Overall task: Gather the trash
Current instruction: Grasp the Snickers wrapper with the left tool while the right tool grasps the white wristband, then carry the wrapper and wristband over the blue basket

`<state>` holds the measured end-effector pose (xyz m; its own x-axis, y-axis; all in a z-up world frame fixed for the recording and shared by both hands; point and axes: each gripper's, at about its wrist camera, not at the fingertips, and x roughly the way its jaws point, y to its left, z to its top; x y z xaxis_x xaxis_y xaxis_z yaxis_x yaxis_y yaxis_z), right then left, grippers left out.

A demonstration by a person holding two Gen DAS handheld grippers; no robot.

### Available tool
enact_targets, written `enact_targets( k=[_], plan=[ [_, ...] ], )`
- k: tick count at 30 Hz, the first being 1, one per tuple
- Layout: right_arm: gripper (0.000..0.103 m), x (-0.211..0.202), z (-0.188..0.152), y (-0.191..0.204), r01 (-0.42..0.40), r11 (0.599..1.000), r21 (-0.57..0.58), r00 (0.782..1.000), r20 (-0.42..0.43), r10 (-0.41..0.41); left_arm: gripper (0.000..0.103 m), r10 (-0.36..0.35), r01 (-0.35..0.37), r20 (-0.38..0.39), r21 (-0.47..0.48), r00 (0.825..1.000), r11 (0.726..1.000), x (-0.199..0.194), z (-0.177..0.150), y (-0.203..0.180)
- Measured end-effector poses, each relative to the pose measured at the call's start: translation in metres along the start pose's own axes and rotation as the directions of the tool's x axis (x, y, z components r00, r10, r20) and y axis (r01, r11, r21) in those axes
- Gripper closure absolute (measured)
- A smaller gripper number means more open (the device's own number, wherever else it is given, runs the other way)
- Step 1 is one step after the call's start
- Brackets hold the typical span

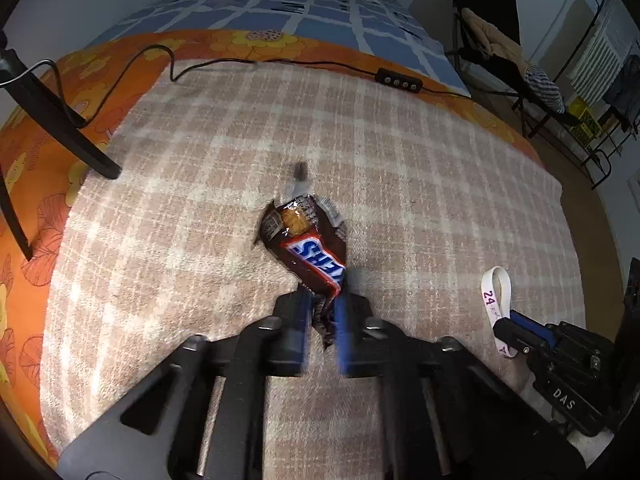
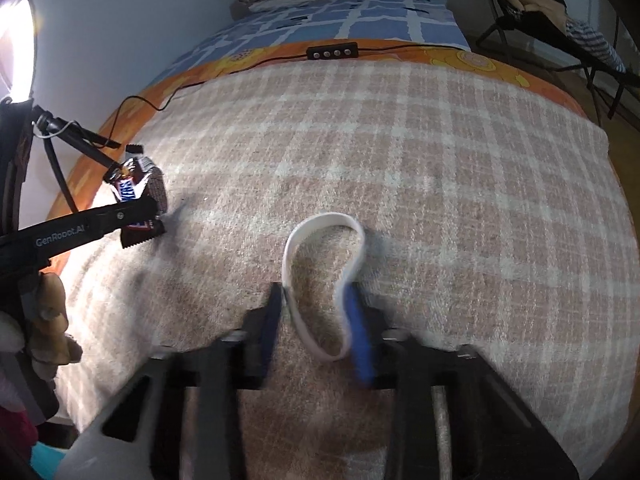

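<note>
Two pieces of trash are seen on the bed's woolly pink-and-white checked blanket point(image 1: 192, 184): one crinkled, glossy brown candy wrapper point(image 1: 308, 248) near the middle and one white paper band point(image 2: 324, 280), curled into a loop, well apart to its right. The wrapper's near end is pinched by the left tongs point(image 1: 322, 320). The loop's near end is clamped between the right tongs point(image 2: 316, 320). One black cable point(image 1: 280, 62) with one four-button controller point(image 2: 332, 53) is laid across the orange floral sheet point(image 1: 36, 168).

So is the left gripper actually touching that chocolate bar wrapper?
Touching. In the left wrist view the left gripper has its jaws closed on the wrapper's lower end, with no gap on either side.
</note>
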<state>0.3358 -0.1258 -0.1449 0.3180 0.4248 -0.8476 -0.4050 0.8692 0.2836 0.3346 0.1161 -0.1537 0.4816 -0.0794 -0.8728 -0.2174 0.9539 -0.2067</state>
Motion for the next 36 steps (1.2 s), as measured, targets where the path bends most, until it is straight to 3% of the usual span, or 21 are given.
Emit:
enact_targets(
  k=[5, 19, 36],
  plan=[
    [0.096, -0.008, -0.004, -0.001, 0.004, 1.0, 0.013, 1.0, 0.021, -0.005, 0.097, 0.008, -0.009, 0.022, 0.016, 1.0, 1.0, -0.016, -0.004, 0.002],
    [0.097, -0.065, -0.022, 0.019, -0.021, 1.0, -0.021, 0.994, 0.107, 0.024, 0.097, -0.04, 0.037, 0.059, 0.049, 0.997, 0.998, -0.072, -0.03, 0.002],
    [0.097, -0.147, -0.093, 0.084, -0.08, 0.984, -0.162, 0.981, 0.161, 0.106, 0.097, -0.081, 0.074, 0.082, 0.09, 0.993, 0.993, -0.174, -0.131, 0.015]
  ],
)
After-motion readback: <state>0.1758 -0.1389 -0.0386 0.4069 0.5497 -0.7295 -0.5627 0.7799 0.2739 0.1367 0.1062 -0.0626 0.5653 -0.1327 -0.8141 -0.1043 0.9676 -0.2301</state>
